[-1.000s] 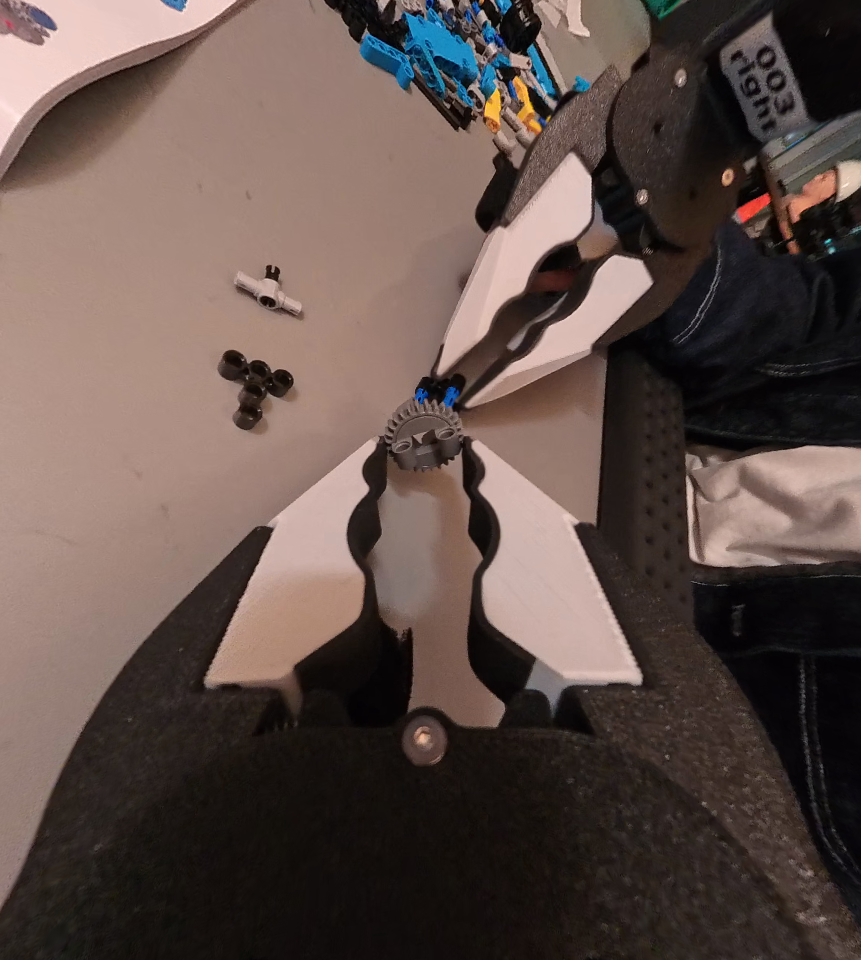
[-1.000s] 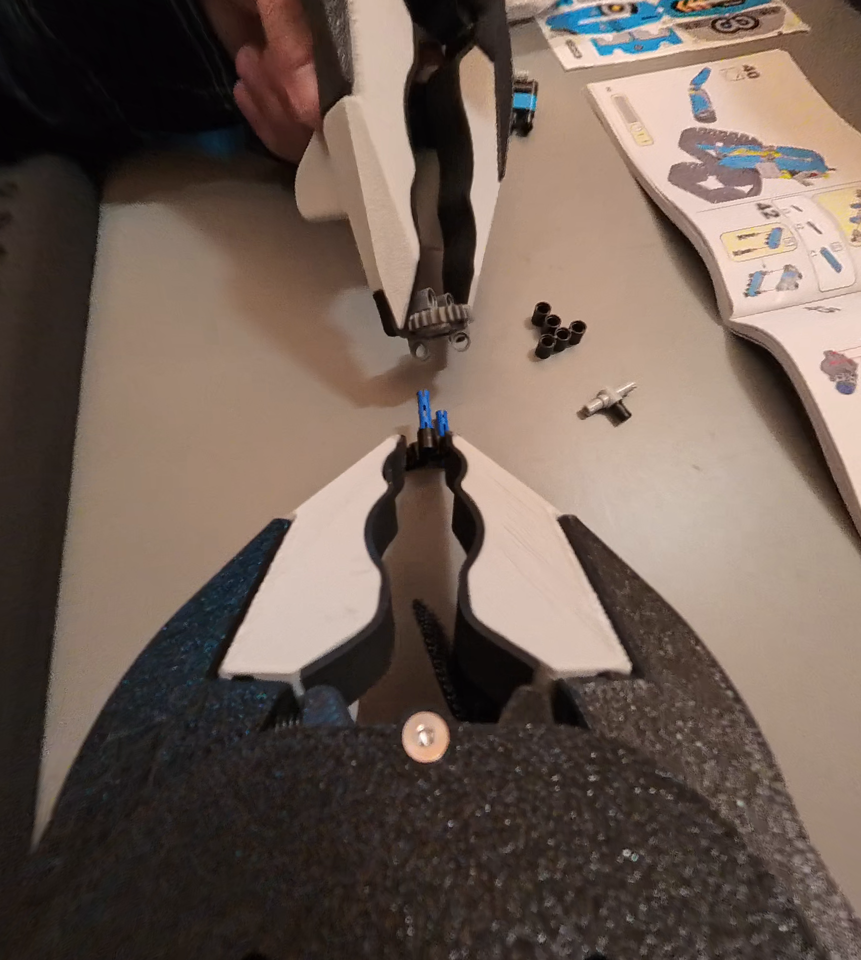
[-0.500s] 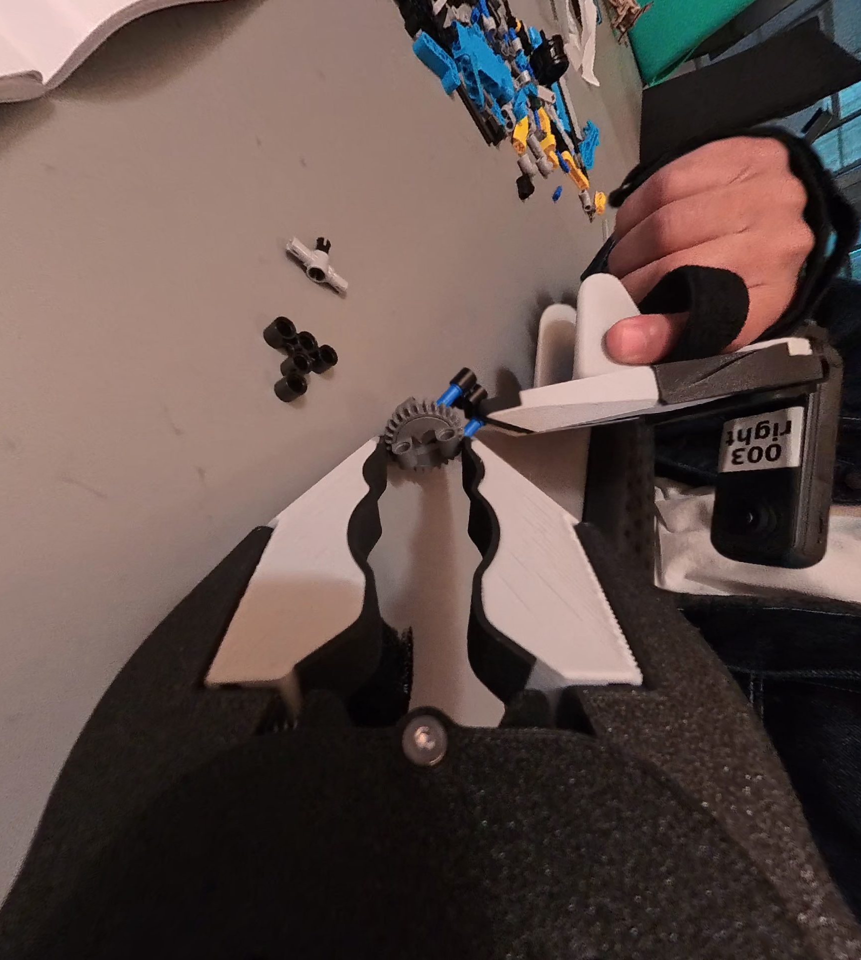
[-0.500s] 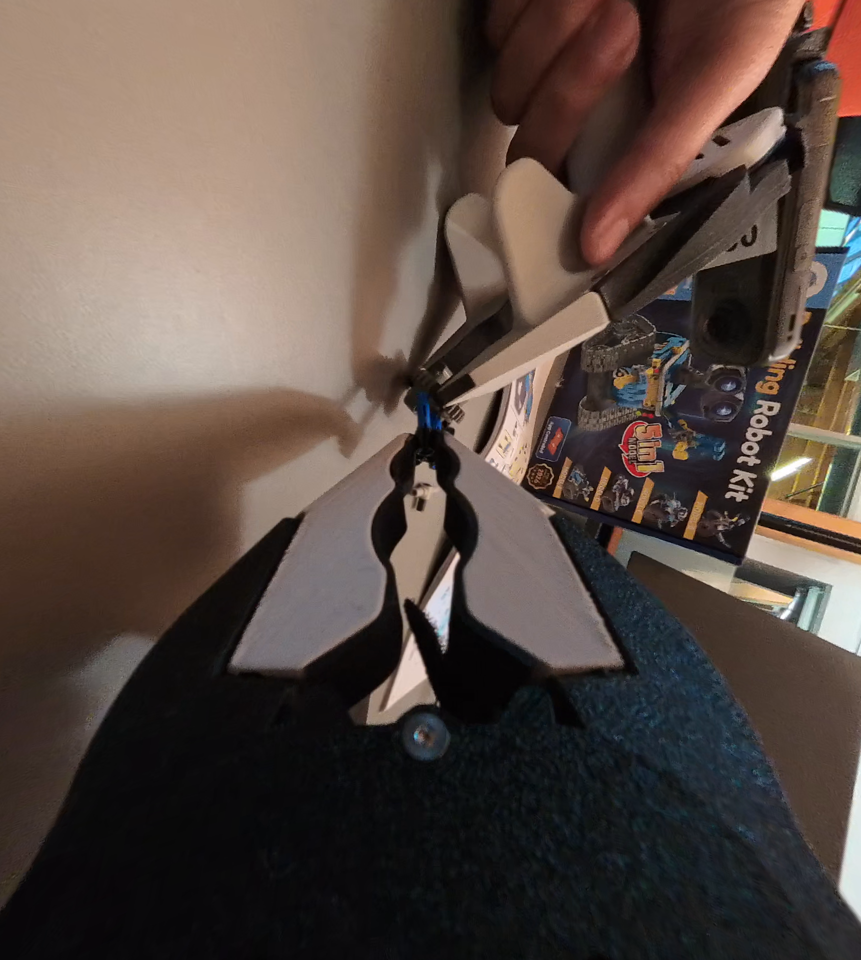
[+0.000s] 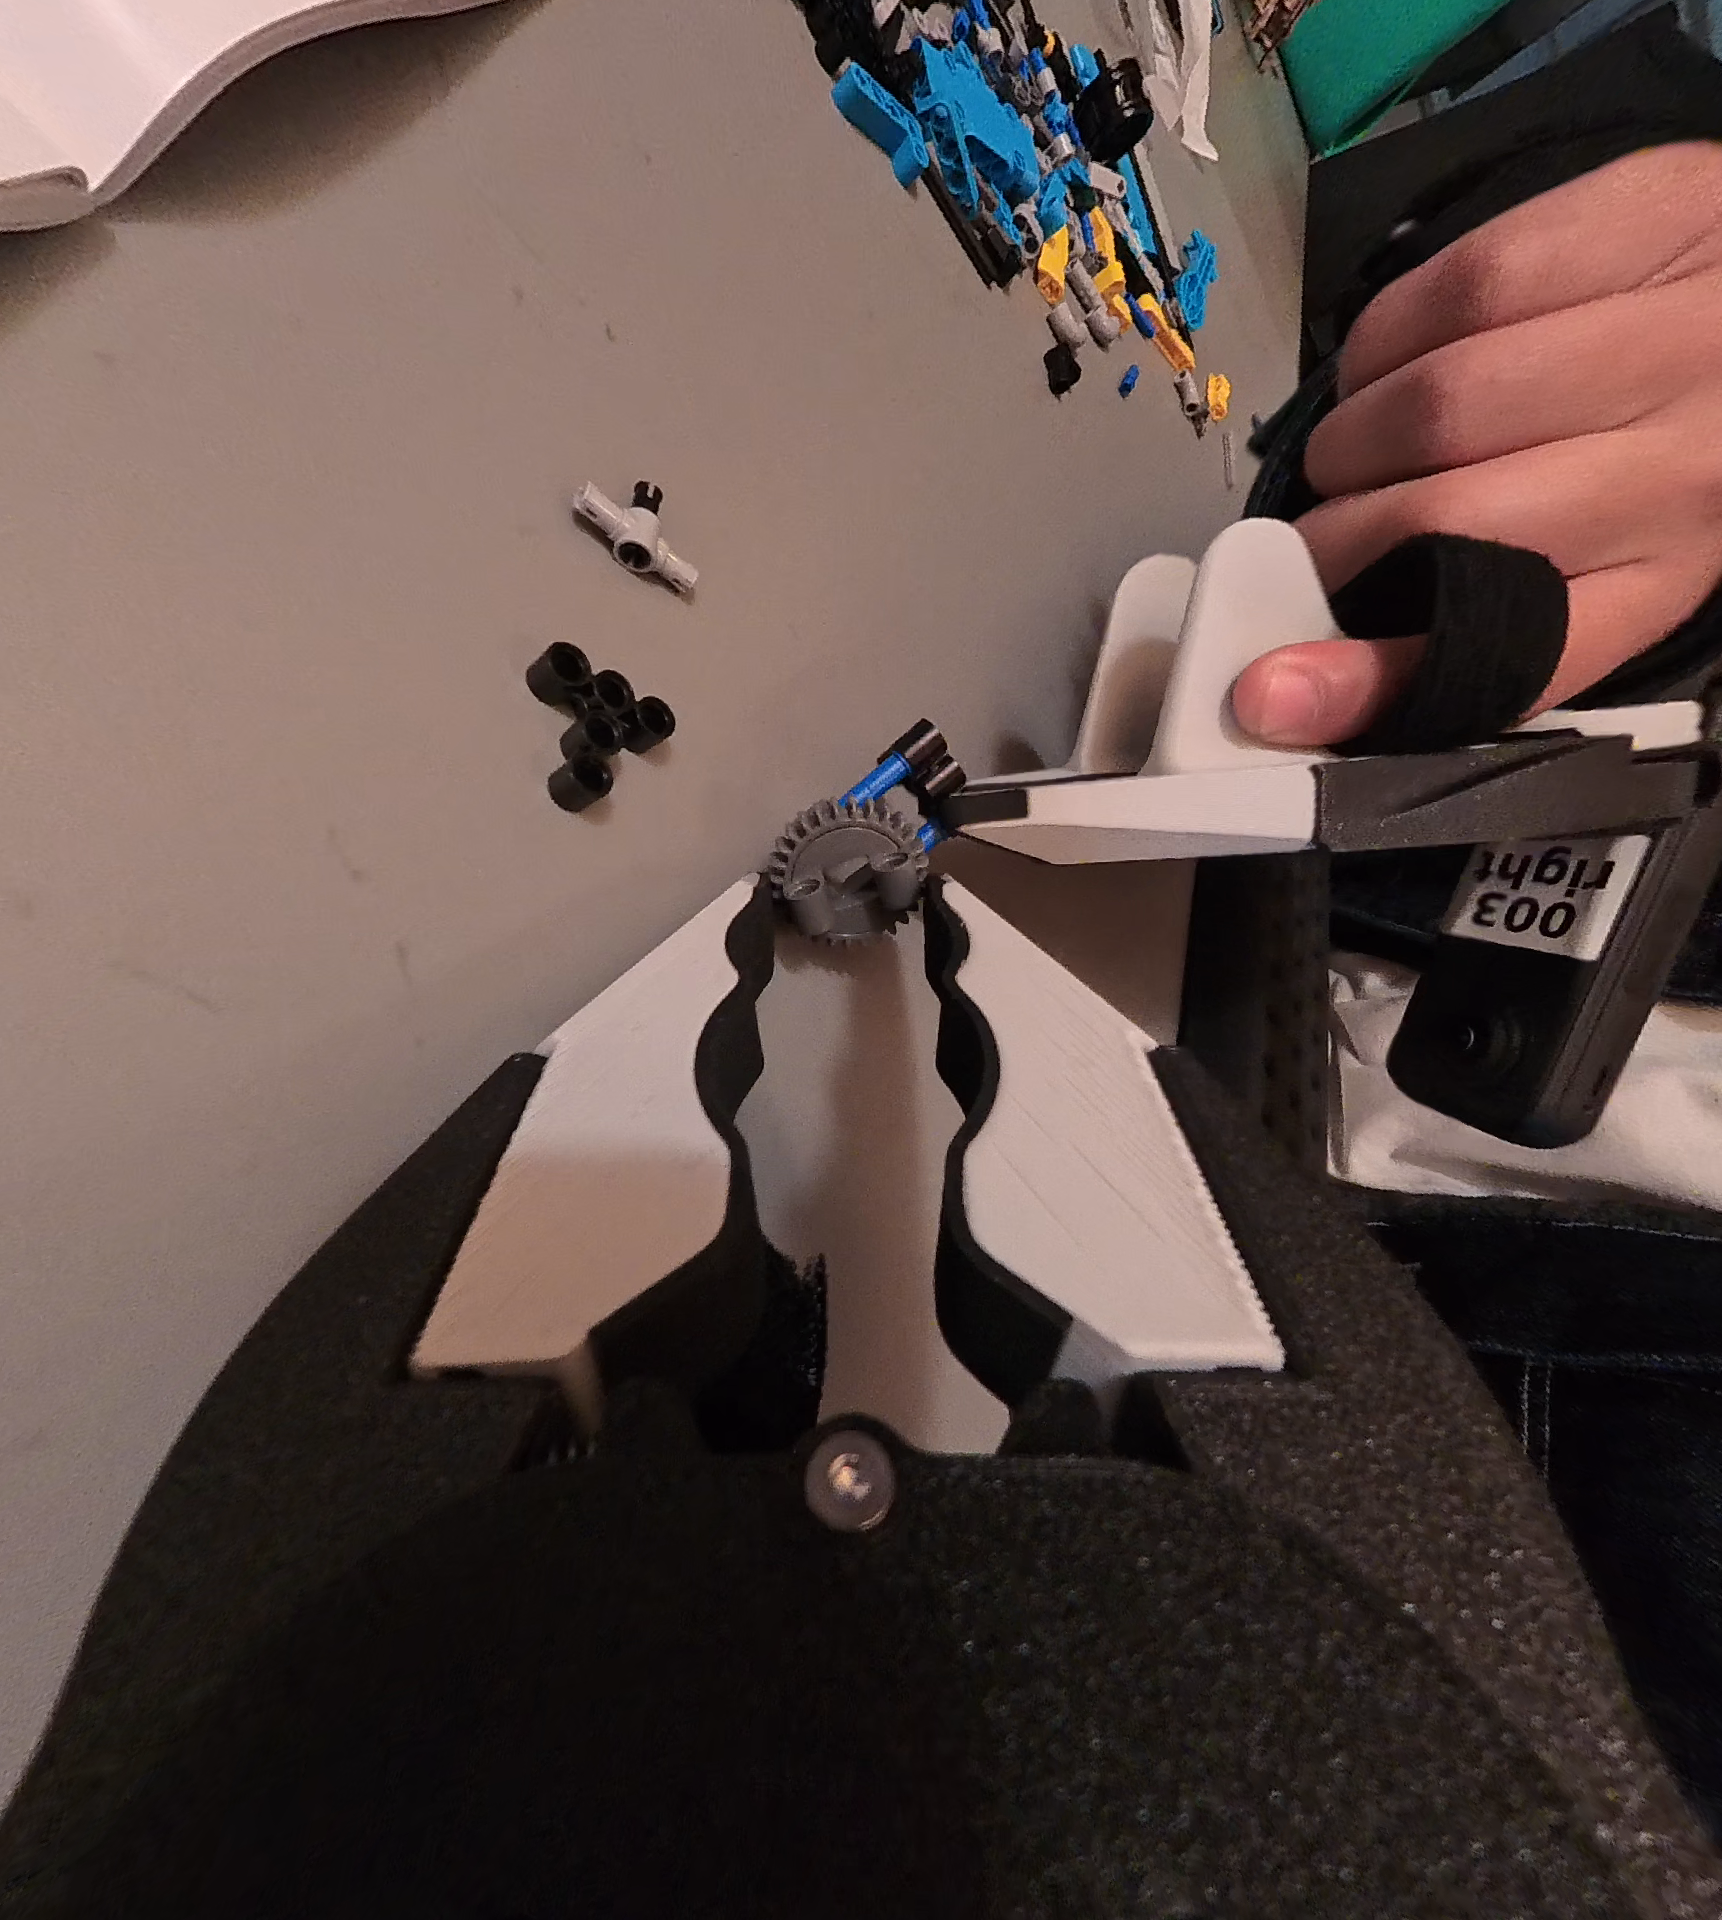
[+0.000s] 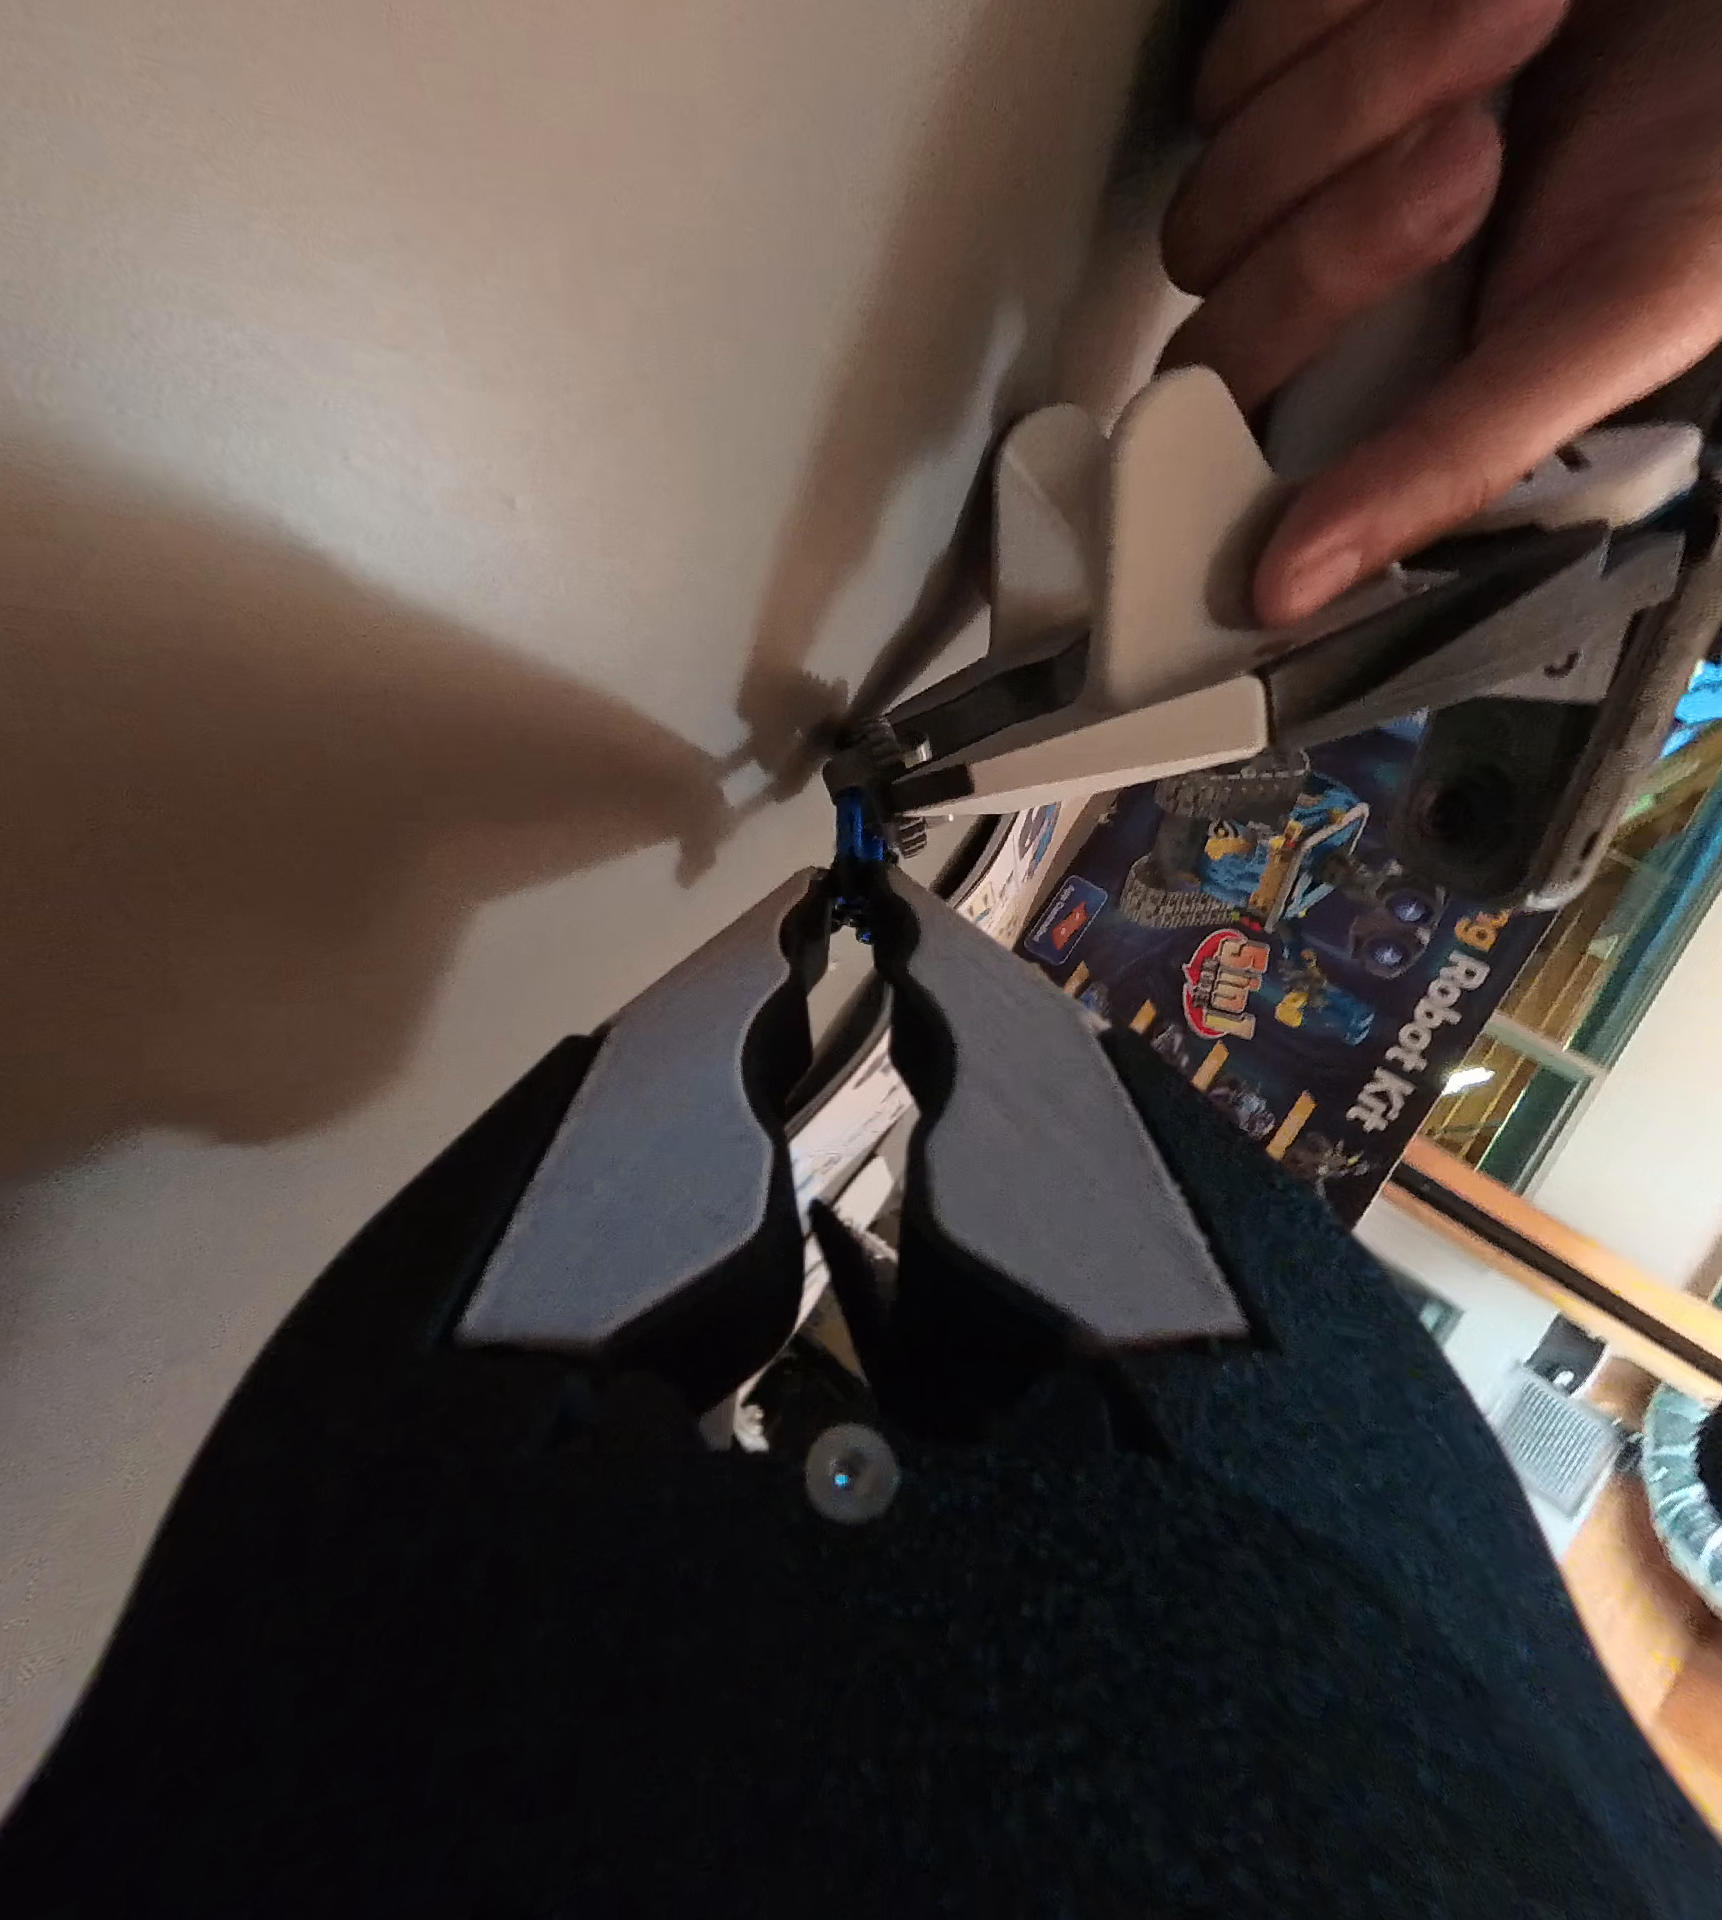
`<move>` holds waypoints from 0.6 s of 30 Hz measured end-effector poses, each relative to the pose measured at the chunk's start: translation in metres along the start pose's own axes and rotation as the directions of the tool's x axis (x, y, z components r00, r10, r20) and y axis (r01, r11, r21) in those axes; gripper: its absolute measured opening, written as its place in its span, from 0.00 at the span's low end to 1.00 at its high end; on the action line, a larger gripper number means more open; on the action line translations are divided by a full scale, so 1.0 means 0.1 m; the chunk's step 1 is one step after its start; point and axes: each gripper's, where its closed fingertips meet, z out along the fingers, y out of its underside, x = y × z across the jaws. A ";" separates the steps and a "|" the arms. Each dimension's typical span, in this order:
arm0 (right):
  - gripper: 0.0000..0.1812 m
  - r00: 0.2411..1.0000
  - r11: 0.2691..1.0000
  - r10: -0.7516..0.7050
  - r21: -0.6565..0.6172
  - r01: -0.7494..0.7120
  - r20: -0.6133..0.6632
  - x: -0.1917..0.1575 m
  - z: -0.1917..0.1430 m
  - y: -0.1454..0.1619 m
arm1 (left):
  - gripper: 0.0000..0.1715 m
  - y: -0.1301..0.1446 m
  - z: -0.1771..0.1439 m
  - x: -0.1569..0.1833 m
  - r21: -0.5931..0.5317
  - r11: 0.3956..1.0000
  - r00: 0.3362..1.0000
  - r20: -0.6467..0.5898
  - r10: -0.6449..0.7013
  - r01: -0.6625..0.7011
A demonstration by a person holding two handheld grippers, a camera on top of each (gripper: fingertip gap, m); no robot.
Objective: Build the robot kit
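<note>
Since a second ago the right hand-held gripper (image 5: 940, 805) has swung round from pointing down at the gear to coming in flat from the right side, and its blue pins (image 5: 883, 774) now sit right against the grey gear (image 5: 844, 871) instead of a little way off. The left hand-held gripper (image 5: 844, 894) hasn't really budged and is clamped on the gear at its very tips, gear face turned toward the camera. The right one is pinched shut on the little blue pin piece with black ends, which pokes past the top edge of the gear; whether the pins are actually in the gear's holes can't be told from here. In the right wrist view it's all pretty blurry, but the blue pins (image 6: 857, 831) stick out of the right gripper's tips (image 6: 852, 899) and meet the left gripper (image 6: 883, 753) coming in from the upper right, with a hand (image 6: 1439, 239) wrapped round its handle. On the grey bench (image 5: 213, 623), left of the gear, there's a black connector piece (image 5: 599, 722) and, a bit further back, a small light grey connector (image 5: 636, 525), both lying loose. A pile of blue, black and yellow parts (image 5: 1033, 156) sits at the far end, and an open booklet (image 5: 57, 104) is at the top left corner.
</note>
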 end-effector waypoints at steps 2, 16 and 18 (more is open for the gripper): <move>0.04 0.998 0.999 -0.045 0.008 0.044 0.050 -0.01 -0.02 -0.01 | 0.16 0.00 0.02 0.01 -0.004 1.000 1.000 0.000 0.009 -0.009; 0.04 0.986 0.982 0.090 0.152 -0.112 0.142 0.00 -0.03 -0.15 | 0.16 0.00 0.02 0.00 -0.001 1.000 0.999 0.018 0.026 -0.026; 0.04 0.966 0.960 0.216 0.147 -0.237 0.141 0.00 -0.02 -0.08 | 0.16 -0.01 0.02 0.00 0.003 1.000 1.000 0.011 0.017 -0.017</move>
